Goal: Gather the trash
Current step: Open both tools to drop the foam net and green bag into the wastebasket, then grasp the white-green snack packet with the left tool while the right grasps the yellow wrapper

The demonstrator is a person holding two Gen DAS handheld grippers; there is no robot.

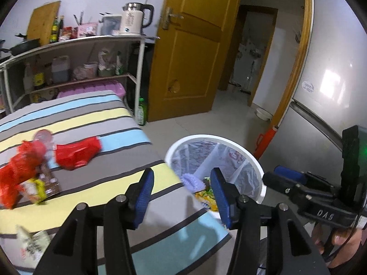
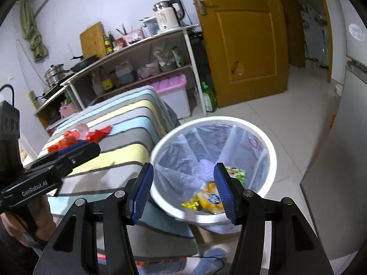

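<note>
A white bin [image 1: 252, 158] [image 2: 273, 146] with a clear liner stands on the floor beside the striped table [image 1: 103, 123] [image 2: 119, 142]. Inside lie a yellow snack bag [image 2: 209, 196], a green wrapper [image 2: 236, 173] and a purple ruffled piece [image 1: 193, 182]. Red plastic bags [image 1: 76, 152] [image 2: 75, 137], a clear cup [image 1: 43, 136], brown and yellow wrappers [image 1: 43, 183] and a pale packet [image 1: 32, 244] lie on the table. My left gripper [image 1: 181, 197] is open over the table's edge with nothing between its pads. My right gripper [image 2: 184, 191] is open above the bin's near rim, also empty.
A shelf unit [image 1: 75, 59] with a kettle [image 1: 135, 18], bottles and pans stands behind the table. An open wooden door [image 1: 195, 52] leads to a hallway. A grey fridge [image 1: 332, 91] rises to the right of the bin. A green bottle [image 1: 141, 112] stands on the floor.
</note>
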